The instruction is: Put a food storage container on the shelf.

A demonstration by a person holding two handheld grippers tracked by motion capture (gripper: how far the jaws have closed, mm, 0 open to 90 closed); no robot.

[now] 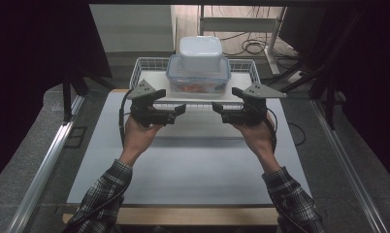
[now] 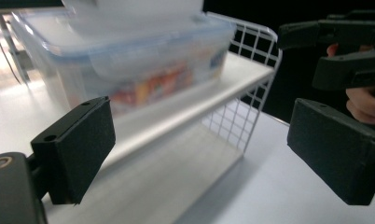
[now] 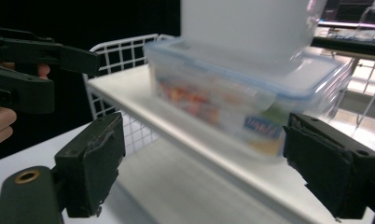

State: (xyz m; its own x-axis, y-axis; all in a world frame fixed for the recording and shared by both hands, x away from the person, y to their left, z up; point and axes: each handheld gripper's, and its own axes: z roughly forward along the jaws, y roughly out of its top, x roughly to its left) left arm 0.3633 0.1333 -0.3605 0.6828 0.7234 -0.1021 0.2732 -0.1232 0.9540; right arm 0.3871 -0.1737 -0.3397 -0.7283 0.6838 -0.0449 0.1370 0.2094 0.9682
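A white wire basket (image 1: 147, 63) stands at the far end of the white table top (image 1: 183, 165), with a white board (image 1: 154, 83) lying across it. On the board sits a clear box with a blue-rimmed lid (image 1: 199, 78) and colourful contents. A smaller white tub (image 1: 200, 51) is stacked on that box. My left gripper (image 1: 173, 101) is open and empty just in front of the basket's left front. My right gripper (image 1: 224, 98) is open and empty at the right front. The left gripper (image 2: 204, 149) looks at the box (image 2: 129, 70). So does the right gripper (image 3: 211, 163), from the other side (image 3: 232, 98).
Metal rails (image 1: 47, 160) run along both sides of the table. Cables (image 1: 251, 46) lie on the floor behind the basket. A wooden edge (image 1: 193, 216) borders the near side. The other hand's gripper (image 2: 344, 46) appears in the left gripper view.
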